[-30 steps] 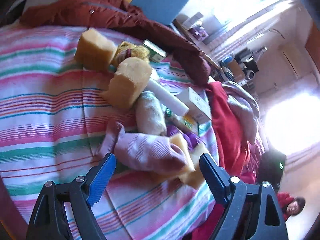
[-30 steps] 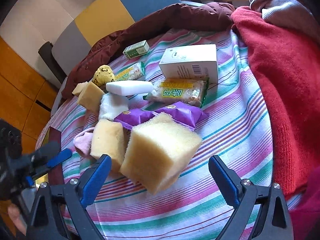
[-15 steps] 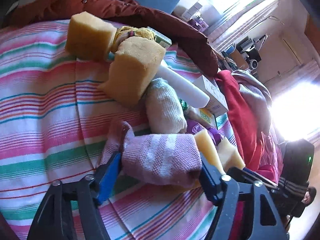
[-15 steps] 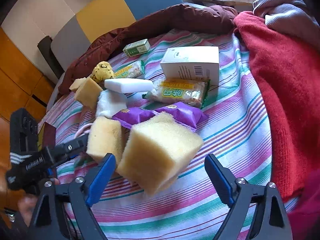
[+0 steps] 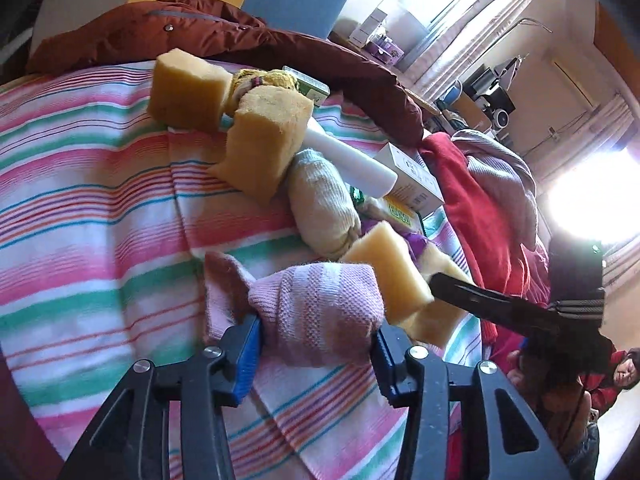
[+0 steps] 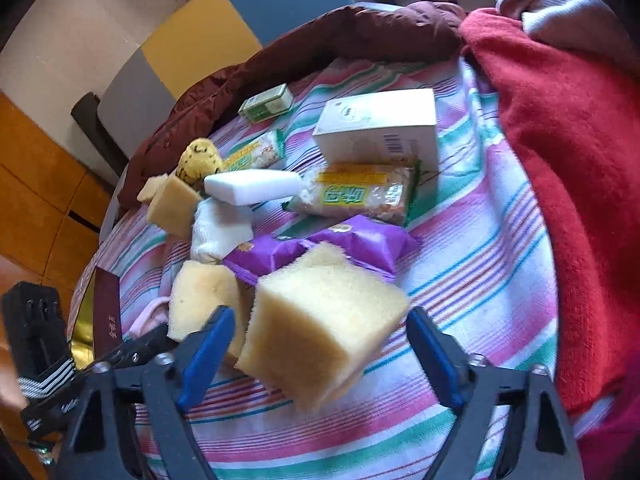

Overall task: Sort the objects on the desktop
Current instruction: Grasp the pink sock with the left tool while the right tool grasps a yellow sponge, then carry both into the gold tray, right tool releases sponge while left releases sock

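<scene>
A rolled pink sock (image 5: 316,308) lies on the striped cloth (image 5: 100,208), and my left gripper (image 5: 316,336) is closing on it, both blue pads against its sides. A big yellow sponge block (image 6: 320,320) sits between the jaws of my right gripper (image 6: 320,322), which are closing, with small gaps still showing beside the pads. A second sponge (image 6: 200,296) rests just left of it. The left gripper's dark finger (image 6: 132,352) shows at the right wrist view's lower left. The right gripper's finger (image 5: 480,300) reaches in beside the sponges (image 5: 392,272).
Further back lie a white sock (image 6: 220,228), a white foam bar (image 6: 252,186), purple snack packs (image 6: 320,244), a rice-cracker pack (image 6: 356,196), a white box (image 6: 376,128), a green box (image 6: 268,102), a yellow knitted toy (image 6: 198,160) and more sponges (image 5: 264,140). A red blanket (image 6: 568,160) borders the right, a maroon jacket (image 5: 200,36) the back.
The left gripper moved forward around the pink sock and its jaws narrowed onto it. The right gripper's jaws narrowed around the big sponge while staying in place.
</scene>
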The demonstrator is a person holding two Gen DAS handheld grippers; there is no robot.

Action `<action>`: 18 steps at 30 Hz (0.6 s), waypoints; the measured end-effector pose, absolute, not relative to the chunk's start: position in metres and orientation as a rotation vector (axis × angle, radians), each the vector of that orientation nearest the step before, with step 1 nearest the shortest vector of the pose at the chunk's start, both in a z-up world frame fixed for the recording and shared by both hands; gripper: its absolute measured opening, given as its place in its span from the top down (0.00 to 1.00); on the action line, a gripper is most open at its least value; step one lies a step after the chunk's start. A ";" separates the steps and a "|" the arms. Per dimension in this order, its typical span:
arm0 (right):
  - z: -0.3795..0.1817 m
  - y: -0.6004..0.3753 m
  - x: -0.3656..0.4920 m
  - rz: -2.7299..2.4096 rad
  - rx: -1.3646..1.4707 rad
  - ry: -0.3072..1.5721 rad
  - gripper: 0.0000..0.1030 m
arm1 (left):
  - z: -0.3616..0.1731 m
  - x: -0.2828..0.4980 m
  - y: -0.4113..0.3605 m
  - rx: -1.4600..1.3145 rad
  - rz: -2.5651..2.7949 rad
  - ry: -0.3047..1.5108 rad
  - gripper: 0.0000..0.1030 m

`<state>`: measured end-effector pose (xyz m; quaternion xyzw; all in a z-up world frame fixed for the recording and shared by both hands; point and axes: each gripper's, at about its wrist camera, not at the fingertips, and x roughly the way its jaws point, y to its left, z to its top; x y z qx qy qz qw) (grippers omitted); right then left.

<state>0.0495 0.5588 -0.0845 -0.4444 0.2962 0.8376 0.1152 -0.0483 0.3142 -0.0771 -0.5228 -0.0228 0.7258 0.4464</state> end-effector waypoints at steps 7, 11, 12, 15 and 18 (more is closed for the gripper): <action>-0.078 0.554 0.053 2.474 -1.281 0.785 0.39 | -0.064 -0.033 0.292 -1.252 1.841 -0.037 0.53; -0.065 0.555 0.063 2.507 -1.200 0.780 0.40 | -0.049 -0.025 0.275 -1.203 1.886 -0.020 0.53; -0.062 0.555 0.065 2.519 -1.177 0.776 0.40 | -0.045 -0.024 0.271 -1.189 1.901 -0.016 0.53; -0.048 0.553 0.075 2.557 -1.112 0.782 0.39 | -0.030 -0.021 0.253 -1.147 1.958 -0.011 0.53; -0.031 0.545 0.082 2.604 -1.066 0.772 0.39 | -0.019 -0.019 0.230 -1.117 2.025 -0.023 0.53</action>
